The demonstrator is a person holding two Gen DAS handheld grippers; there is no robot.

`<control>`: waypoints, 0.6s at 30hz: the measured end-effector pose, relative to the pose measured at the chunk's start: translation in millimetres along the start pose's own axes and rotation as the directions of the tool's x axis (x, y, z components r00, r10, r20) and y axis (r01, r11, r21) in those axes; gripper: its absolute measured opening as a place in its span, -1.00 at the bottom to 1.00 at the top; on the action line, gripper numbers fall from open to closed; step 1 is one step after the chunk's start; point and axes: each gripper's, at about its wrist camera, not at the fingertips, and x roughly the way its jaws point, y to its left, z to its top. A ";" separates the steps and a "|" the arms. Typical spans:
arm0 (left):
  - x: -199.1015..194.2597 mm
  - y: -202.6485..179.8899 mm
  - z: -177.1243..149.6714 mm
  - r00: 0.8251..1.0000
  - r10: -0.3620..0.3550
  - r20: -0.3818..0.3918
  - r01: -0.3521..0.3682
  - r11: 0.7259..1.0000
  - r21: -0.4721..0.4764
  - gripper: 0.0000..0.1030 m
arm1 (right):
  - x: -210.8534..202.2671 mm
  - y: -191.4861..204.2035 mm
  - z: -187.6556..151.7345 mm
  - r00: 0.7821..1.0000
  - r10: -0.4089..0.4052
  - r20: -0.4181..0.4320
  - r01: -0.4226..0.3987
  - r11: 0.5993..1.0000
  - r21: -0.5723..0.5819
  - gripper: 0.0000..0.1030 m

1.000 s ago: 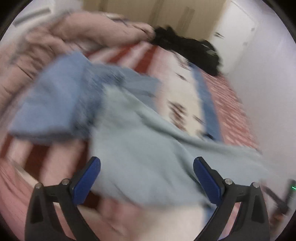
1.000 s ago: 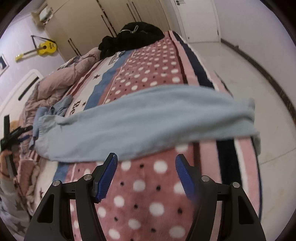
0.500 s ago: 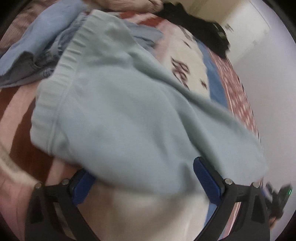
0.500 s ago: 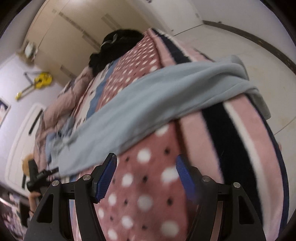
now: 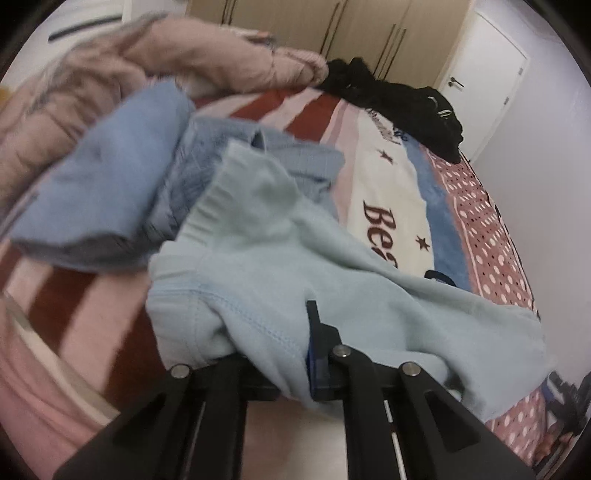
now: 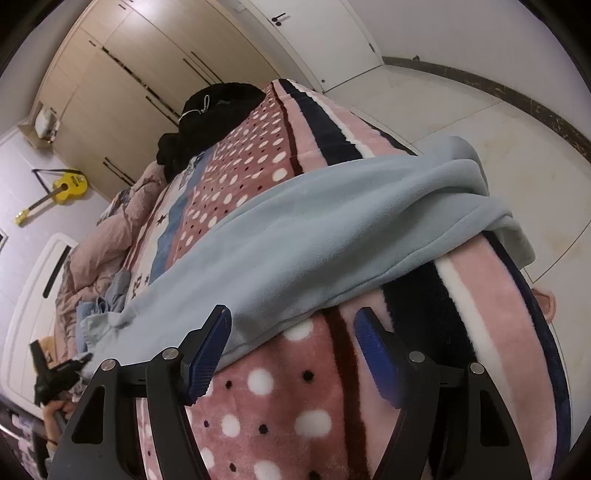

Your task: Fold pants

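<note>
The pale blue pants point(image 6: 325, 236) lie stretched across the bed point(image 6: 295, 398), over its pink polka-dot blanket point(image 6: 266, 158), with the leg ends draped over the bed's side edge toward the tiled floor point(image 6: 461, 110) and the waistband end near the opposite side. The left gripper point(image 5: 291, 354) is clamped together on the pants at the waist end: fabric is bunched between the black fingers, and only one blue pad point(image 5: 312, 365) shows beside the cloth. The ribbed waistband point(image 5: 218, 192) stands raised just above the grip. Just behind the waistband lies a heap of blue garments point(image 5: 110, 184), touching the pants, and beyond it a pink duvet point(image 5: 110, 66) is piled at the head end of the bed. A black garment pile point(image 5: 406, 103) sits at the far edge of the bed, in front of the beige wardrobe doors point(image 5: 332, 26). The right gripper point(image 6: 291, 354) hovers above the blanket at the near edge of the pants' leg section; its jaws stand apart and are opening, with blanket and the hem line of the pants visible between the blue pads, neither pad pressing on the cloth. In the right wrist view, the left gripper point(image 6: 59, 373) appears small at the far side of the bed, held by a hand point(image 6: 55, 410), with the waist end of the pants drawn up to it. A yellow guitar point(image 6: 62, 188) hangs on the wall beside the wardrobe.
</note>
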 end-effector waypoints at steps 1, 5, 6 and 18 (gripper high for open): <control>-1.4 0.4 1.6 1.000 0.016 0.003 -0.016 1.000 0.018 -0.86 | -0.6 1.4 -1.4 1.000 -0.002 -0.004 0.002 1.000 -0.004 0.30; -5.4 11.9 -1.1 0.999 0.051 -0.011 -0.051 0.997 0.050 -0.85 | -3.8 19.8 -14.7 0.999 -0.003 -0.039 0.000 0.998 -0.064 0.30; -7.6 14.1 -1.5 0.998 0.068 0.000 -0.068 0.996 0.063 -0.85 | -4.1 30.8 -21.1 0.998 0.015 -0.057 -0.020 0.996 -0.092 0.30; -18.1 -20.1 -51.4 0.985 -0.117 -0.130 0.129 0.988 0.085 0.48 | 67.0 202.8 -119.7 0.848 0.321 -0.422 -0.459 0.842 -0.284 0.30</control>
